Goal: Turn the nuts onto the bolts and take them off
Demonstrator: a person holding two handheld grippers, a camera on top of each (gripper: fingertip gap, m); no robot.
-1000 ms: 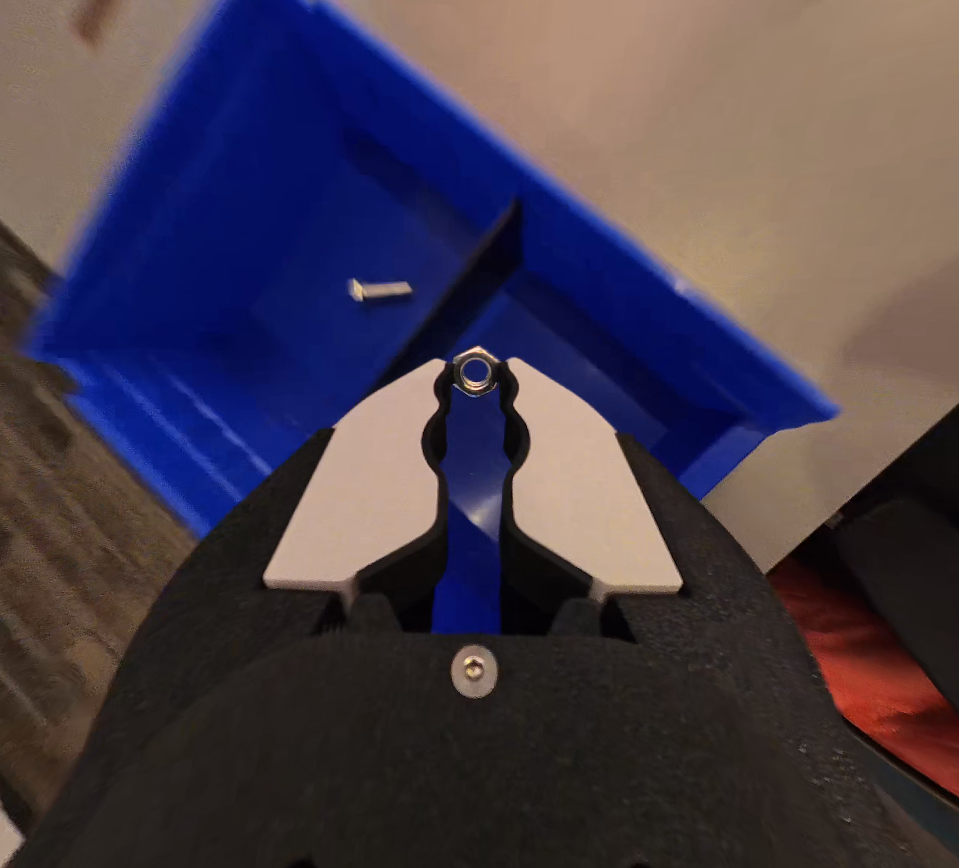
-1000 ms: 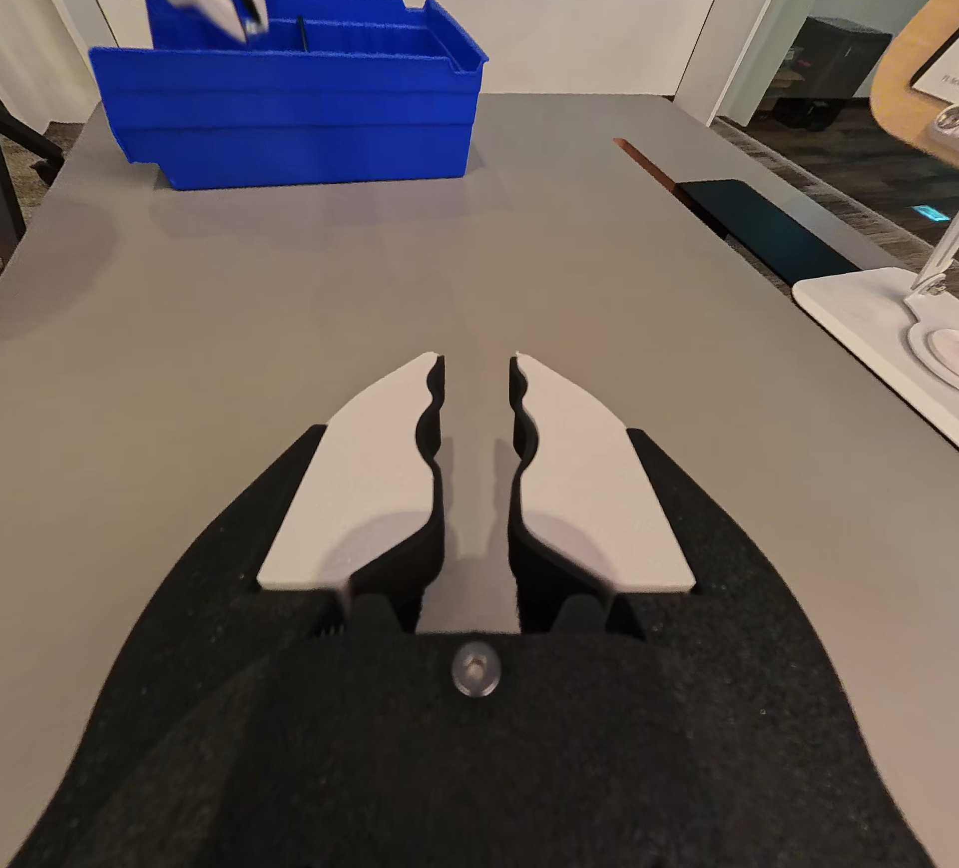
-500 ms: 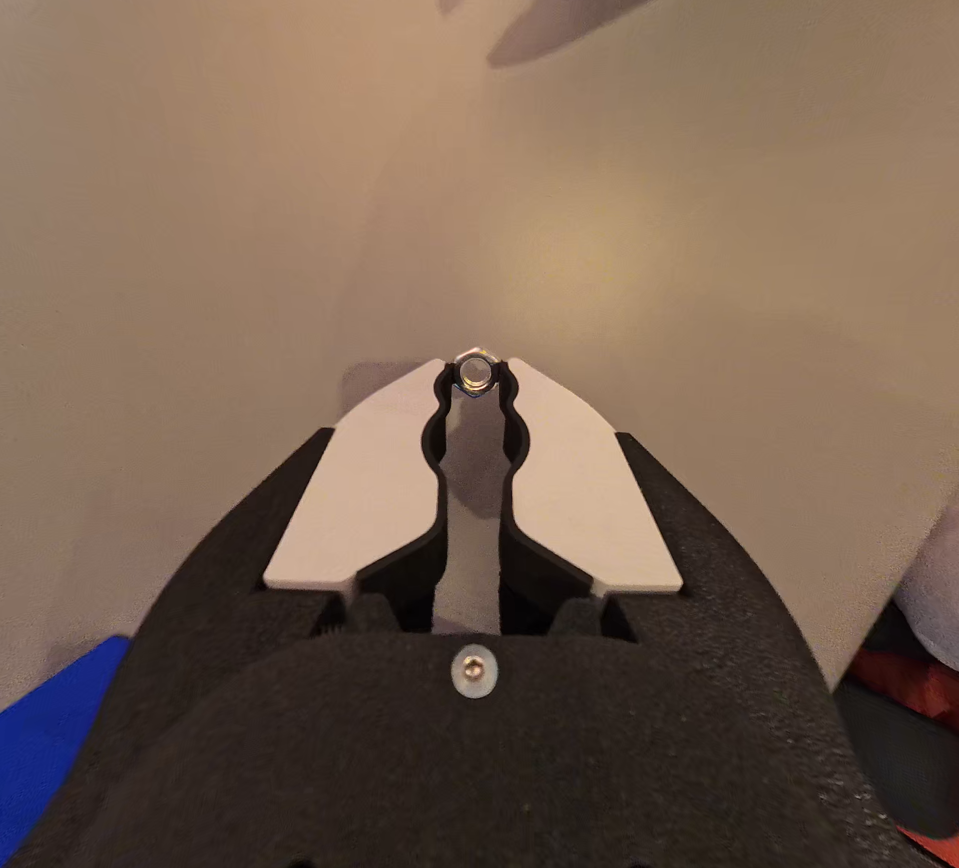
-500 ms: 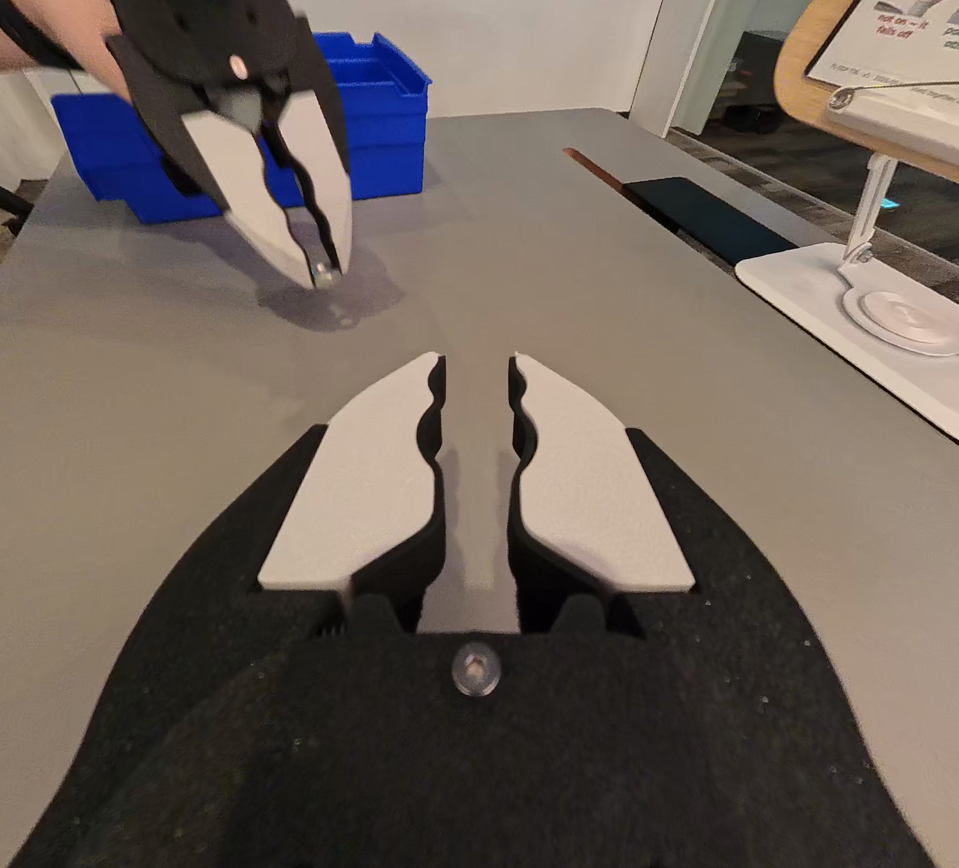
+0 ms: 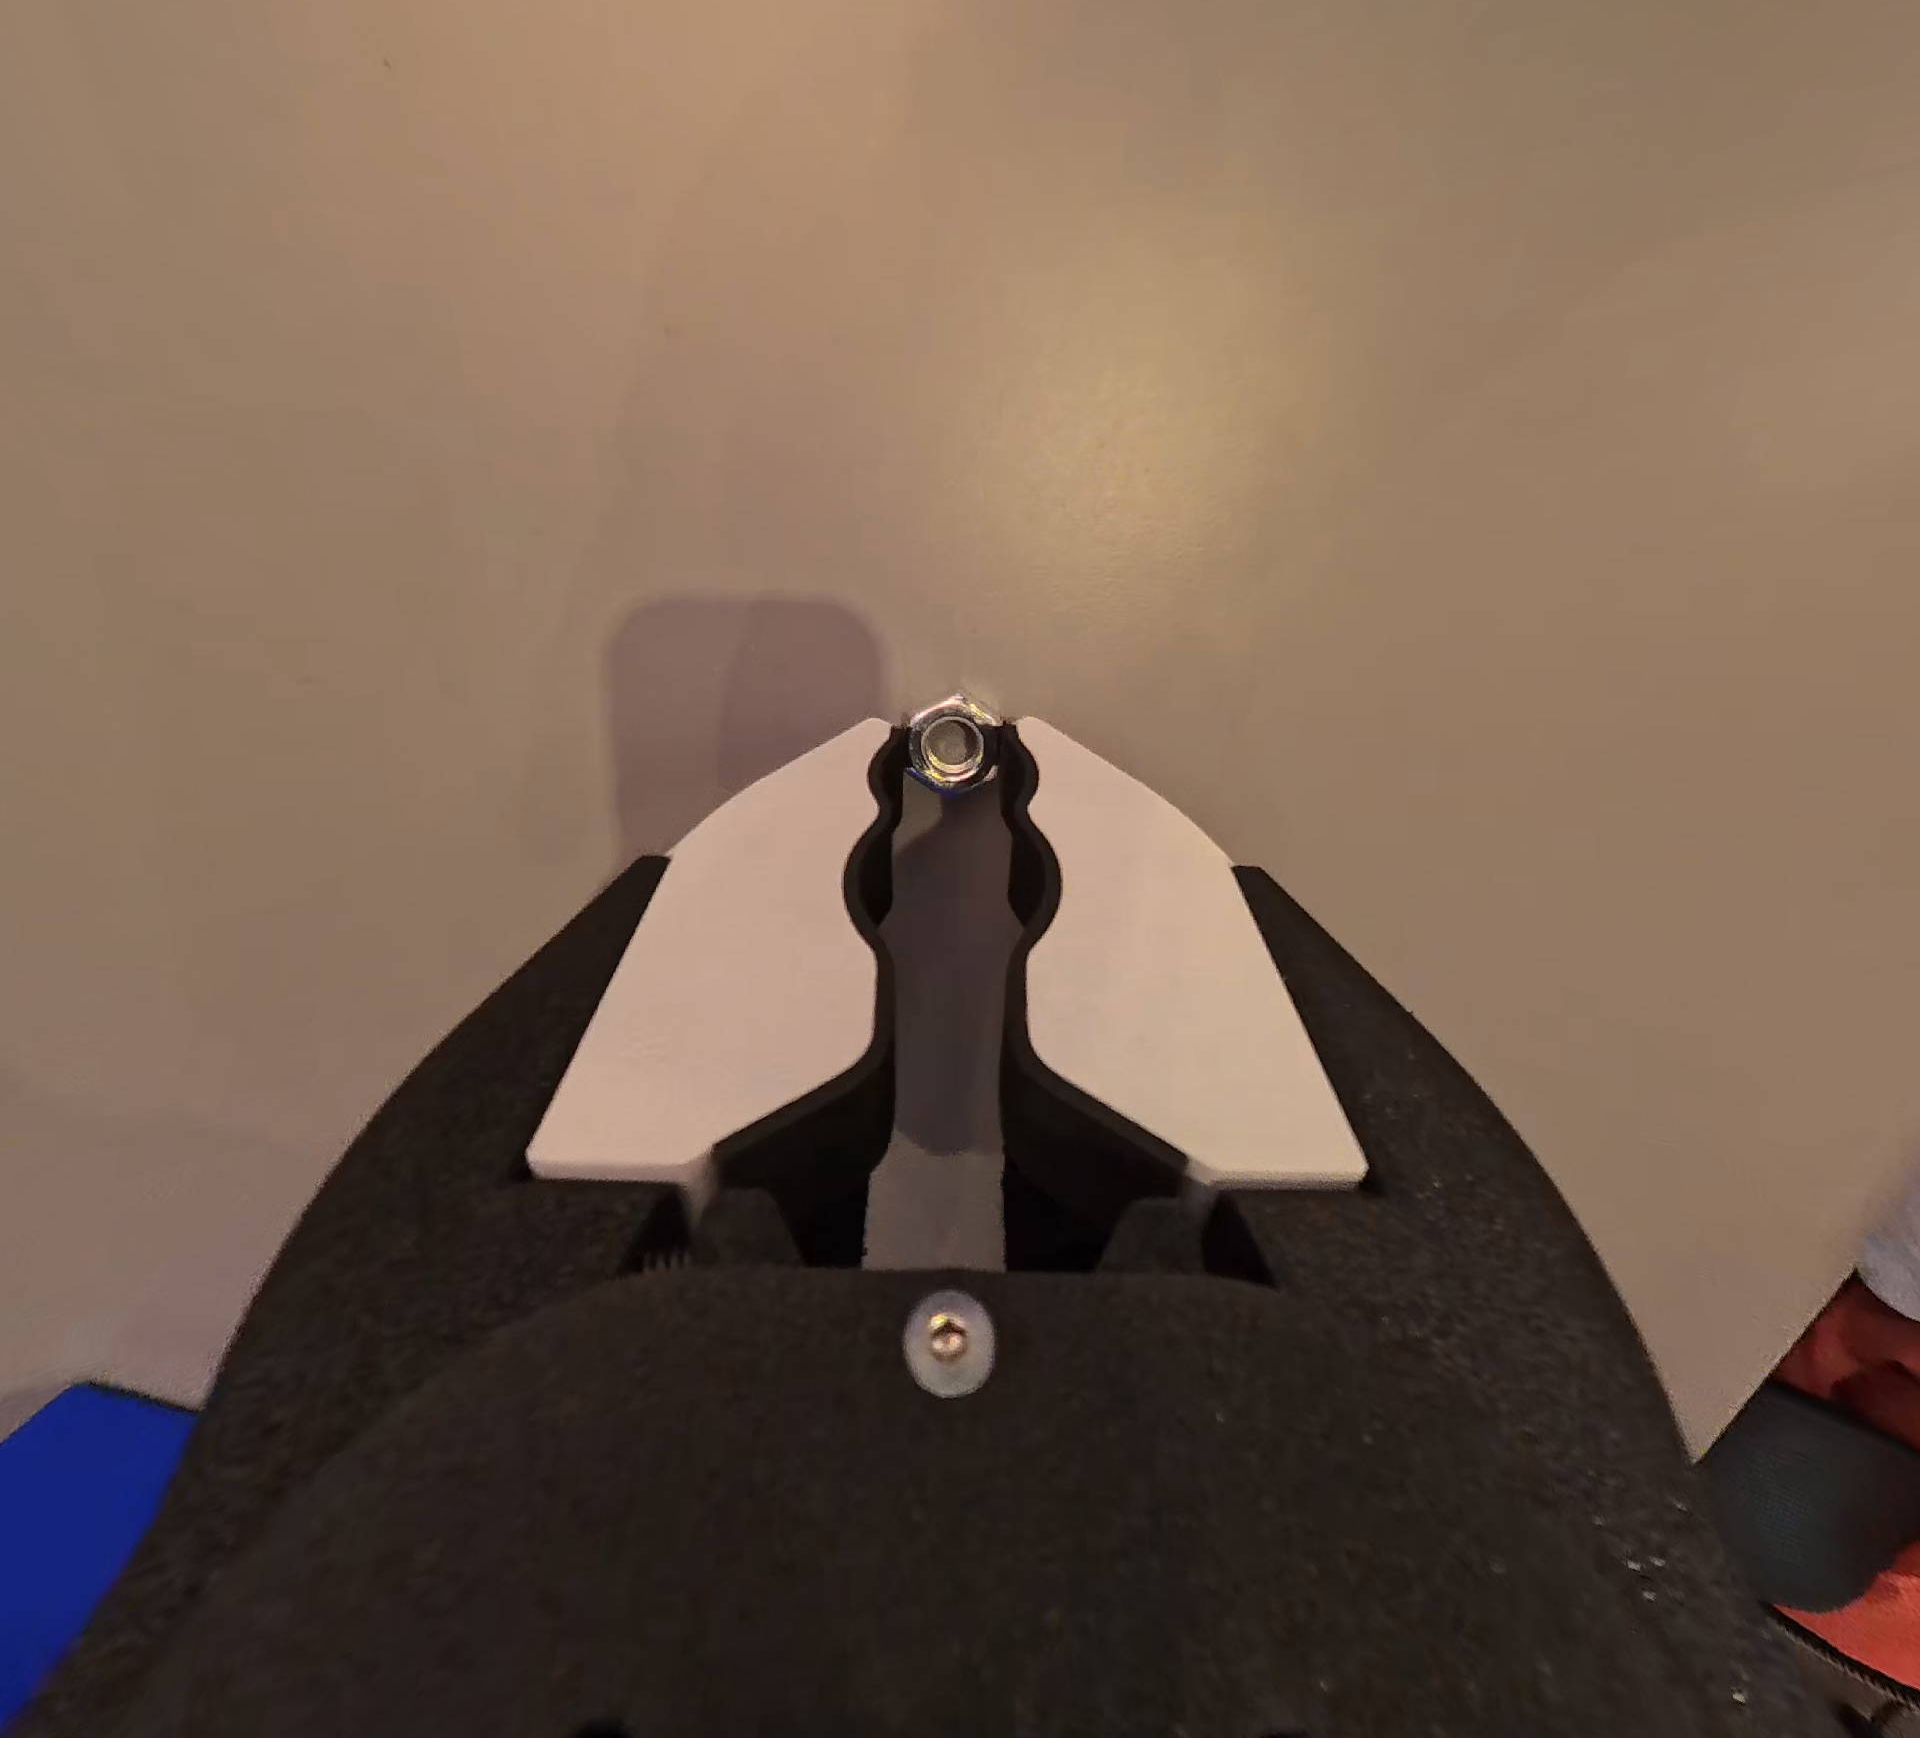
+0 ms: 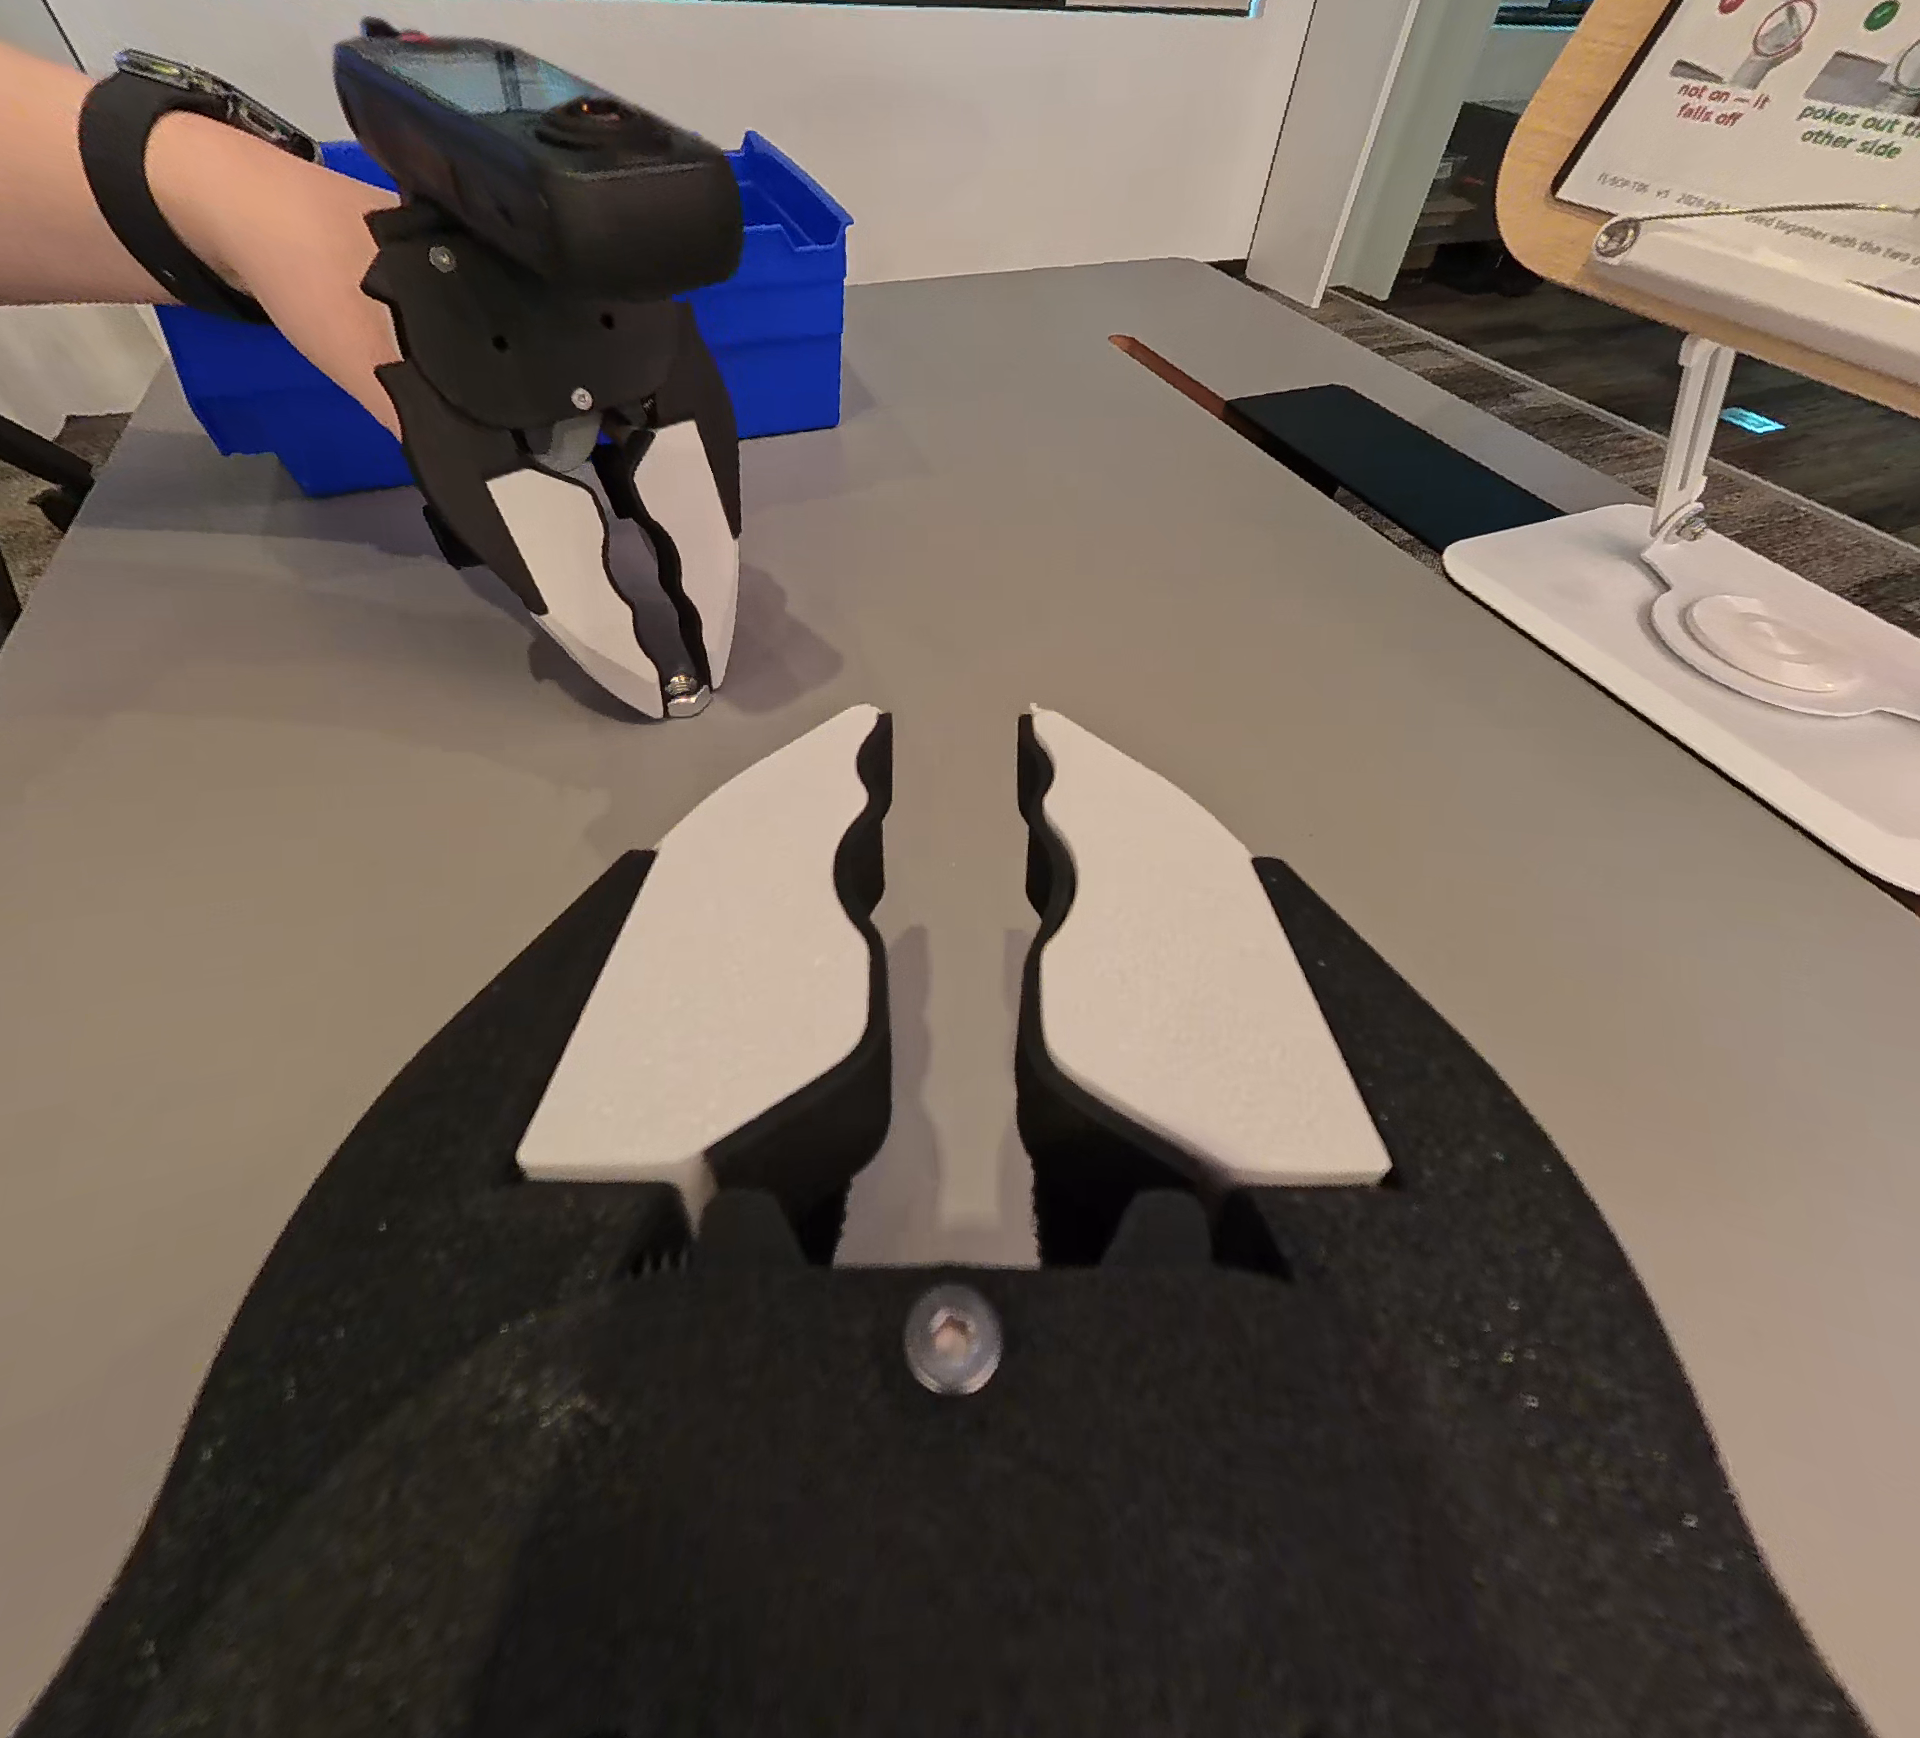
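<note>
Nut (image 5: 948, 746) position: we see the silver hex nut pinched between the tips of the left tongs (image 5: 950, 732), with its bore facing the left wrist camera. In the right wrist view the same nut (image 6: 687, 693) sits at the very tips of the left tongs (image 6: 681, 686), which point steeply down at the grey surface (image 6: 1039, 545); we cannot tell whether the nut touches the surface or hangs just above it. A person's hand (image 6: 281, 254), with a dark band at the wrist, holds the left tool from behind. The right tongs (image 6: 956, 722) are spread with a clear gap between the tips and grip nothing; they hover over the surface, near the left tongs and to their right. A blue bin (image 6: 769, 306) stands at the far left end of the surface, behind the left tool; its corner (image 5: 73, 1501) also shows at the lower left edge of the left wrist view. At the right side of the surface we see a white stand (image 6: 1683, 608) carrying a wood-framed instruction board (image 6: 1621, 26), and a flat black pad (image 6: 1382, 462) lies just beyond the stand's base.
</note>
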